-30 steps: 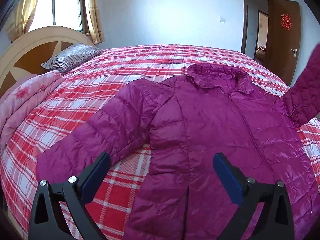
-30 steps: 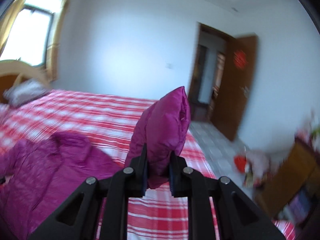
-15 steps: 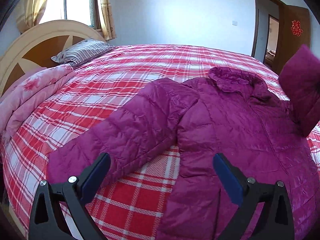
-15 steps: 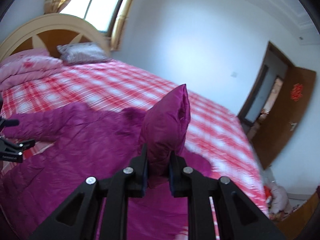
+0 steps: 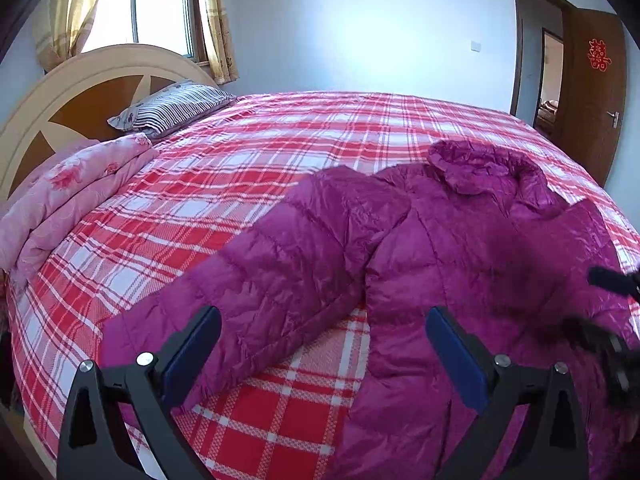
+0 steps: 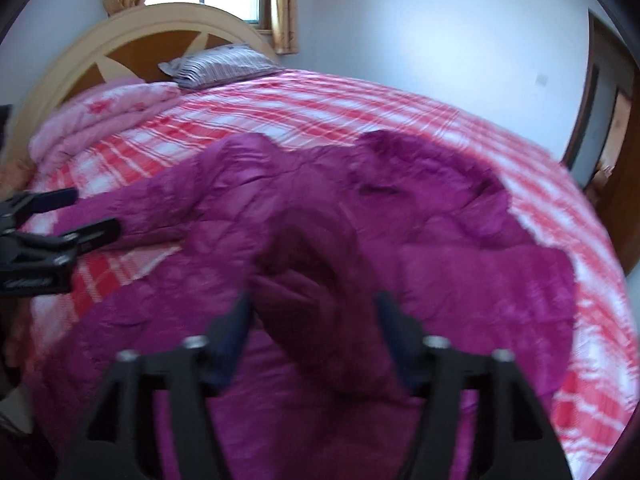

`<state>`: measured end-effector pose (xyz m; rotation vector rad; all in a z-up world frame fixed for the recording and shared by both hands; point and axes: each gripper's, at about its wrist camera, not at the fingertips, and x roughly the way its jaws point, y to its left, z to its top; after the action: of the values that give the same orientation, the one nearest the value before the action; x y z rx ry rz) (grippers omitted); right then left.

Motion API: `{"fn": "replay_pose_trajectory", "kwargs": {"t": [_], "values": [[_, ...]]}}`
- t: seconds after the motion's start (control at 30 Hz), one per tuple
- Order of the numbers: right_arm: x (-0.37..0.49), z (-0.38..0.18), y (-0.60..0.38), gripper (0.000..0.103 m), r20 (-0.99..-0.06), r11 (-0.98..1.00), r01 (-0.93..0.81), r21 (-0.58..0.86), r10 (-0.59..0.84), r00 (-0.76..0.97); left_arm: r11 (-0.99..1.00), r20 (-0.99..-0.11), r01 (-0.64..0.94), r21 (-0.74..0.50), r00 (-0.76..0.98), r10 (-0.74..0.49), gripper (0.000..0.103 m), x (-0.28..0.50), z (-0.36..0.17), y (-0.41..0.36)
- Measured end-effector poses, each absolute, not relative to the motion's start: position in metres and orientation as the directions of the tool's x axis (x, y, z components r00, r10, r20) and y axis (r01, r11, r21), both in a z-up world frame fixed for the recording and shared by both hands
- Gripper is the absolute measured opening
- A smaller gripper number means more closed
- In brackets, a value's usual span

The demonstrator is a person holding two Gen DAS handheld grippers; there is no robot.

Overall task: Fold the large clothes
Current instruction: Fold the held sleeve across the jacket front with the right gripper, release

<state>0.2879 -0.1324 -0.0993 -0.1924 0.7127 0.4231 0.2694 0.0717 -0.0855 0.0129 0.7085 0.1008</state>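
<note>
Bedroom interior. Large bed w/ red-and-white plaid cotton bedspread (image 5: 304, 152) fills centre of both views. Arched cream wooden headboard w/ brown inset panels (image 5: 92, 92) at upper left; grey-striped pillow (image 5: 172, 110) lies against it, folded pink floral quilt (image 5: 68, 196) just beside pillow along bed's left edge. Window w/ yellow-gold curtains (image 5: 160, 4) above headboard admits bright daylight (panes overexposed). Plain pale blue-white wall (image 5: 360, 28) carries small white switch plate (image 5: 475, 44). Dark brown wooden door (image 5: 596, 92), open at right, bears red paper decoration (image 5: 599, 54).
</note>
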Motion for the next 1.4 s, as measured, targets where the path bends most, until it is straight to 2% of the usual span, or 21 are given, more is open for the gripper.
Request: {"fn": "replay_pose_trajectory", "kwargs": {"t": [0.1,0.2,0.33,0.4,0.47,0.6,0.7,0.87,1.03,1.2,1.33,1.4], "values": [[0.261,-0.080,-0.134,0.076,-0.620,0.870,-0.492,-0.027,0.371,0.691,0.995,-0.637,-0.094,0.029,0.765,0.092,0.102,0.276,-0.077,0.068],[0.250,-0.059,-0.159,0.076,-0.568,0.886,-0.463,-0.026,0.368,0.736,0.998,-0.625,-0.067,0.006,0.778,0.056,0.102,0.285,-0.067,0.051],[0.280,-0.051,-0.215,0.073,-0.548,0.964,-0.259,-0.050,0.191,0.814,1.000,-0.595,0.021,0.019,0.803,-0.005,0.102,0.297,-0.061,0.005],[0.303,-0.056,-0.249,0.054,-0.561,0.987,-0.161,0.013,0.140,0.816,0.996,-0.592,0.079,0.035,0.805,-0.043,0.102,0.306,-0.064,-0.021],[0.334,-0.070,-0.292,0.052,-0.582,0.995,-0.019,0.093,0.070,0.811,0.994,-0.596,0.102,0.048,0.801,-0.054,0.102,0.315,-0.072,-0.038],[0.372,-0.099,-0.325,0.052,-0.618,0.985,0.062,0.159,0.050,0.785,0.992,-0.664,0.096,0.087,0.747,-0.014,0.102,0.342,-0.106,-0.061],[0.391,-0.119,-0.335,0.052,-0.649,0.983,0.071,0.168,0.056,0.758,0.988,-0.708,0.081,0.130,0.705,0.036,0.102,0.353,-0.135,-0.063],[0.408,-0.157,-0.355,0.044,-0.749,0.974,0.127,0.187,0.057,0.660,0.991,-0.753,0.095,0.090,0.659,0.005,0.102,0.364,-0.155,-0.060],[0.406,-0.162,-0.357,0.042,-0.746,0.978,0.104,0.181,0.068,0.662,0.992,-0.773,0.100,0.072,0.635,-0.008,0.102,0.370,-0.163,-0.058],[0.408,-0.154,-0.349,0.041,-0.756,0.990,0.097,0.102,0.013,0.654,0.993,-0.769,0.097,0.059,0.639,-0.017,0.102,0.369,-0.165,-0.057],[0.399,-0.123,-0.352,0.042,-0.672,0.984,0.113,0.141,0.011,0.740,0.993,-0.763,0.094,0.071,0.646,-0.007,0.102,0.367,-0.164,-0.060],[0.410,-0.120,-0.347,0.042,-0.684,0.989,0.108,0.105,-0.007,0.729,0.992,-0.758,0.093,0.085,0.653,0.004,0.102,0.366,-0.164,-0.061]]}}
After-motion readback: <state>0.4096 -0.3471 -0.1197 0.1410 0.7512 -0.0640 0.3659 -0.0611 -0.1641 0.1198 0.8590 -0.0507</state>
